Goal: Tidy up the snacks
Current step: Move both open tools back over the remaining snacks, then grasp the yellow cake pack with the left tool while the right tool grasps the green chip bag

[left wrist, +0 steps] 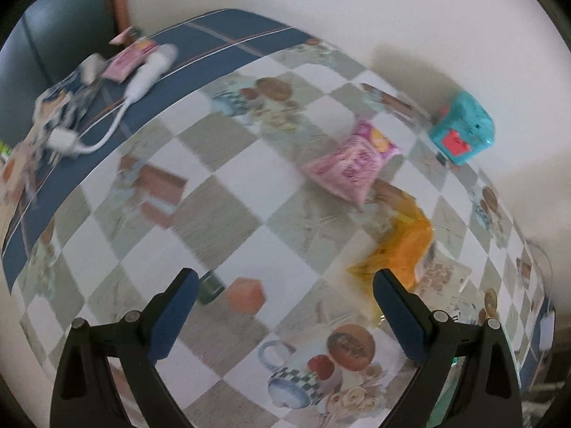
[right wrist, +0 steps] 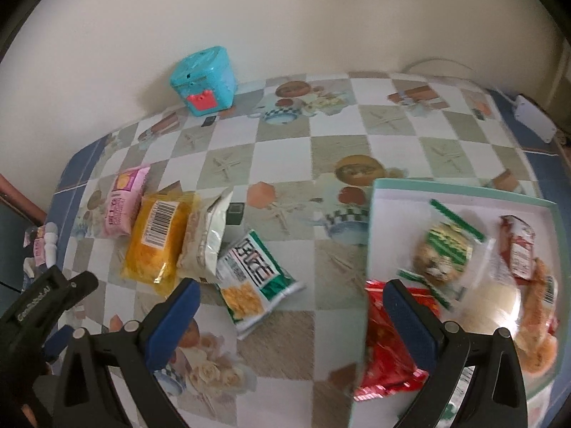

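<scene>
Four snack packets [right wrist: 200, 242] lie side by side on the table [right wrist: 357, 135], left of the tray [right wrist: 373, 214]. The tray holds several more packets [right wrist: 446, 249]. A small box [right wrist: 203, 80] stands behind, against the wall [right wrist: 285, 18].

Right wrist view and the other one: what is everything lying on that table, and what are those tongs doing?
Tray: one, pale green rim, white inside, table's right; holds several packets, a red one nearest.
Pink packet: one, left end of the loose row.
Yellow packet: one, beside the pink.
Silver-white packet: one, next along.
Green-white packet: one, row's right end.
Teal box: one, red front, by the wall.
Tablecloth: checked, blue border.
Left tongs: open, empty.
Right tongs: open, empty.
</scene>
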`<state>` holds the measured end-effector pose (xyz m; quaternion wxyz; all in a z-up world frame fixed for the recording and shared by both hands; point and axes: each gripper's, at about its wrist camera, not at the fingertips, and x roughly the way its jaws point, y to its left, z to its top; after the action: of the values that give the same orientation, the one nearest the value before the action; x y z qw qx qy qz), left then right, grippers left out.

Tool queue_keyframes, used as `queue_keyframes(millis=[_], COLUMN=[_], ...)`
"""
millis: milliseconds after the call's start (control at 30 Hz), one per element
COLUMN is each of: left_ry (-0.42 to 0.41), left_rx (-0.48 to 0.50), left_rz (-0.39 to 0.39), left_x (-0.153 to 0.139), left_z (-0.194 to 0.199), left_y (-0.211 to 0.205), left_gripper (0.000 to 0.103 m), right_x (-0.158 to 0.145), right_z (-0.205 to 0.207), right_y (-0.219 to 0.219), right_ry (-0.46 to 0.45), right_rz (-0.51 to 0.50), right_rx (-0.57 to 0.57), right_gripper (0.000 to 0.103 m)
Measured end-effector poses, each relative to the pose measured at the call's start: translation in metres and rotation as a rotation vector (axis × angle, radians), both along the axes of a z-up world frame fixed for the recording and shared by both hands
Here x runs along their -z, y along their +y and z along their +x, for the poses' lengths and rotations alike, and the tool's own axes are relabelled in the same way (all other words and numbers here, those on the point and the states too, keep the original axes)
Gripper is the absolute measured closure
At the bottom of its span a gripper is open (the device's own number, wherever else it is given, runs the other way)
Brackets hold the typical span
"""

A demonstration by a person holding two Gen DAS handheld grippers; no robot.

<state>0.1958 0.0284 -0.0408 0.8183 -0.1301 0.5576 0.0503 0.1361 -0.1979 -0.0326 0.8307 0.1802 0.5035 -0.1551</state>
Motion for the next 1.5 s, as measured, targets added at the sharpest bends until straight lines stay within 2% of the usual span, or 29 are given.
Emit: queue_keyframes(millis=[100, 300, 467, 600, 700, 900, 967, 1067, 1133, 1167, 1300, 1500], left_ry=[0.010, -0.013, -0.028, -0.013, 0.012, 0.023, 0.030, 0.052, 0.047, 0.045, 0.061, 0.093], left_rx=[0.041, 0.144, 0.282, 0.405, 0.442, 0.489, 0.492, 0.483, 0.482, 0.477, 0.414, 0.257], left_rz=[-0.015, 0.025, -0.028, 0.050, 0.063, 0.049, 0.048, 0.027, 0.017, 0.014, -0.016, -0.072], left_x=[0.002, 0.005, -0.003, 0.002, 0.010, 0.020, 0.023, 0.028, 0.027, 0.026, 0.026, 0.027], left_z=[0.007, 0.019, 0.032, 0.041, 0.046, 0.053, 0.053, 0.054, 0.051, 0.048, 0.039, 0.011], left_y=[-0.009, -0.023, -0.039, -0.068, -0.080, -0.091, -0.094, -0.094, -0.094, -0.093, -0.085, -0.061], left_gripper=[0.005, 0.005, 0.005, 0.005, 0.005, 0.009, 0.034, 0.048, 0.057, 0.059, 0.062, 0.063], right_x=[0.010, 0.023, 0.035, 0.037, 0.041, 0.047, 0.050, 0.050, 0.048, 0.047, 0.046, 0.030], right_z=[0.007, 0.019, 0.026, 0.030, 0.032, 0.035, 0.035, 0.033, 0.031, 0.030, 0.024, 0.006], right_y=[0.004, 0.011, 0.013, 0.021, 0.024, 0.027, 0.027, 0.027, 0.024, 0.022, 0.018, 0.016], right_ry=[0.020, 0.039, 0.062, 0.053, 0.052, 0.046, 0.050, 0.049, 0.040, 0.040, 0.052, 0.049], right_rz=[-0.024, -0.062, -0.074, -0.094, -0.103, -0.071, -0.052, -0.047, -0.024, -0.014, 0.009, 0.071], right_rx=[-0.021, -0.107, -0.127, -0.159, -0.174, -0.198, -0.200, -0.198, -0.195, -0.192, -0.184, -0.156], right_gripper=[0.000, 0.000, 0.000, 0.000, 0.000, 0.009, 0.016, 0.026, 0.044, 0.047, 0.048, 0.048])
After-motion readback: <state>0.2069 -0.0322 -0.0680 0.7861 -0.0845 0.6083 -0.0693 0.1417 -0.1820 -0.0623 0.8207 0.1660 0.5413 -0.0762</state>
